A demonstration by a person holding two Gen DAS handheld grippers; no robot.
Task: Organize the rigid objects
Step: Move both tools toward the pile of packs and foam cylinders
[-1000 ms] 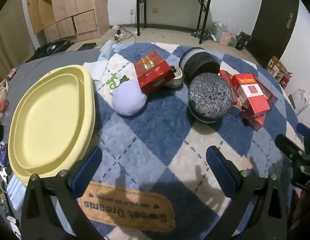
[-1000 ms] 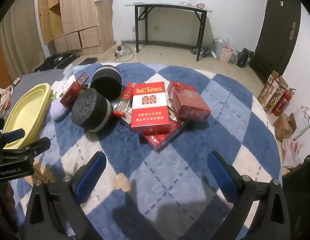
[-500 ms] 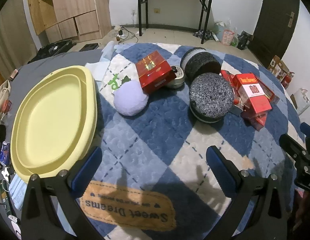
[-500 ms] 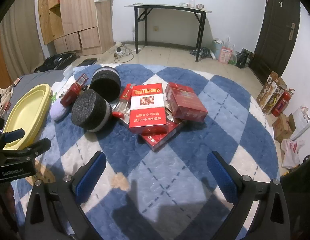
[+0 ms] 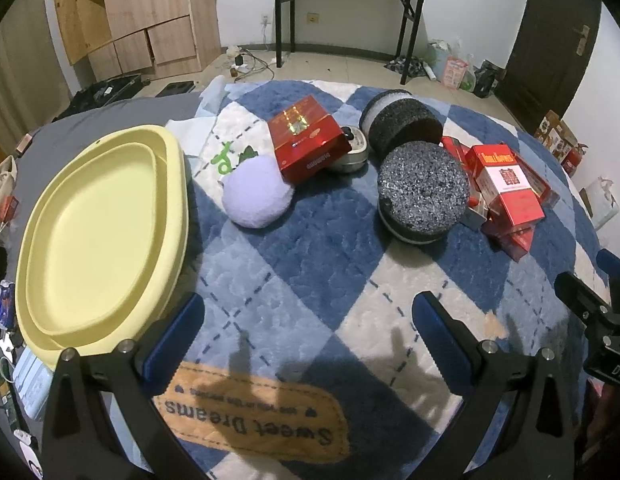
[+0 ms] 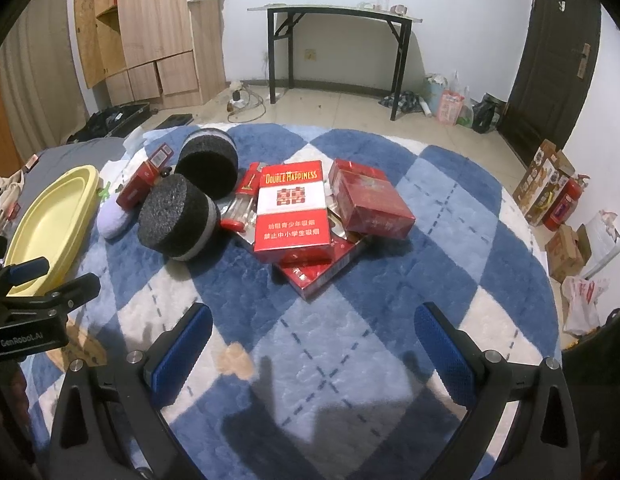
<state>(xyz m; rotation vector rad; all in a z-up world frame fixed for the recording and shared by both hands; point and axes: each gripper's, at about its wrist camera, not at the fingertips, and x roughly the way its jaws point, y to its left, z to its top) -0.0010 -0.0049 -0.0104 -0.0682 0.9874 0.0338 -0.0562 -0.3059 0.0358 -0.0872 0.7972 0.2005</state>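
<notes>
Rigid objects lie unsorted on the blue-and-white quilted blanket (image 5: pixel 310 248). From left: your pale yellow oval plastic tray (image 5: pixel 102 236) holds nothing, then a lilac plush ball (image 5: pixel 256 192), red foil box (image 5: pixel 306 140), two black foam cylinders (image 5: pixel 423 192) and red cigarette cartons (image 6: pixel 292 210). Left tool (image 5: pixel 308 328) and right tool (image 6: pixel 313 338) are both released, empty. Nothing looks sorted yet.

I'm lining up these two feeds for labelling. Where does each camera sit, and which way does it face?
Left wrist: on the left gripper, facing forward over the blanket; yellow tray at left, its open fingers below, right gripper at the edge.
Right wrist: on the right gripper, facing the Double Happiness carton; its open fingers below, left gripper at left.
Shared: tray, carton, nearer black foam disc.
</notes>
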